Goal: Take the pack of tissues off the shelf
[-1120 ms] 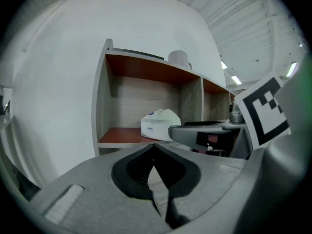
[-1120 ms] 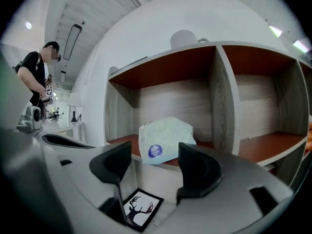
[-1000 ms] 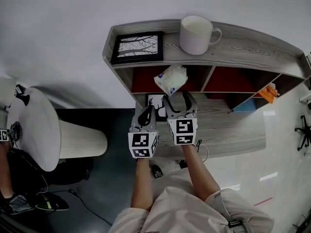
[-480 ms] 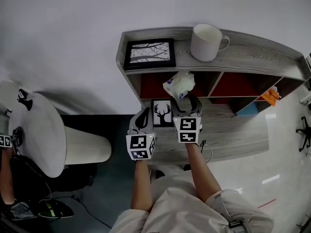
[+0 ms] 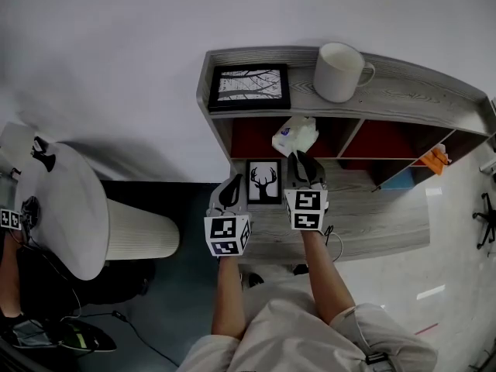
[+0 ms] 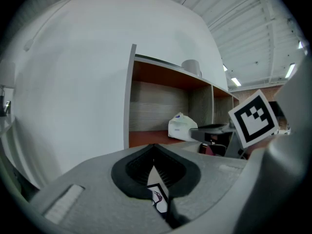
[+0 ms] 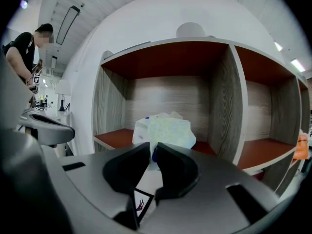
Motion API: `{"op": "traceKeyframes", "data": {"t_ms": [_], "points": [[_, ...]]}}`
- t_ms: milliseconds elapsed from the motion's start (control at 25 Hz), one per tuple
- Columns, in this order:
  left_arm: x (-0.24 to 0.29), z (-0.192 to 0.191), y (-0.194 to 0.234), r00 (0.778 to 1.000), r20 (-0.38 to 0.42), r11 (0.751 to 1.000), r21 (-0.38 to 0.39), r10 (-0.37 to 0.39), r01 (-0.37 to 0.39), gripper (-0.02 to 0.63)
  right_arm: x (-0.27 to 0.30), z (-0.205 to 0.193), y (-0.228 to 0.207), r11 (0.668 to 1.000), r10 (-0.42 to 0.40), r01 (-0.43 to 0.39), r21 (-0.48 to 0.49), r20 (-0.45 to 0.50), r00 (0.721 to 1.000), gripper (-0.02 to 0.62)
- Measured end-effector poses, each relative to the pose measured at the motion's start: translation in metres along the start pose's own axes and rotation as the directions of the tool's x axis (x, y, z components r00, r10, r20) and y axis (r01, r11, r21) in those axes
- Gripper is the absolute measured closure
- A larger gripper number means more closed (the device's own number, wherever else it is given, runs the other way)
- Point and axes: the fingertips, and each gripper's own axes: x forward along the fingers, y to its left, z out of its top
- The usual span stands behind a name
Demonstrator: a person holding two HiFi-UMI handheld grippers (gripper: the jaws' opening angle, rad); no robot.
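**Shirt** [image 5: 294,335]: pale beige, short-sleeved, loose fit. A small dark clip [image 5: 373,356] sits at the shirt's right edge.

**Left tongs** [image 5: 232,184], ahead of the shirt: grey moulded housing and black ribbed pads. The left marker cube [image 5: 226,235] is white with black square patterns.

**Right tongs** [image 5: 301,161], ahead of the shirt: the same grey housing and black pads. The right marker cube [image 5: 307,210] is printed alike. A thin dark cable [image 5: 328,237] loops back toward the shirt. The jaws are closing, with the pack of tissues [image 5: 294,136] between them.

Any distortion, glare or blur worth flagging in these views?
Head view: fisheye bows the shelf; glare streaks on the floor. Left gripper view: dark vignetted corners, bright ceiling lights. Right gripper view: tissue pack slightly soft; mosaic patch on the bystander.
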Motion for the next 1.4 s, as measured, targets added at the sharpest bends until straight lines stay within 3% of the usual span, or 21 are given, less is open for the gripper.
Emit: {"op": "traceKeyframes", "data": {"t_ms": [720, 1400], "points": [[-0.024, -0.009, 0.000, 1.000, -0.019, 1.000, -0.017, 0.001, -0.001, 0.598, -0.018, 0.003, 0.001, 0.999, 0.007, -0.006, -0.041, 0.025, 1.000, 0.561], [-0.043, -0.019, -0.020, 0.998, -0.026, 0.999, -0.005, -0.050, 0.050, 0.598, -0.060, 0.022, -0.004, 0.996, -0.050, 0.057, -0.071, 0.096, 0.994, 0.566]]}}
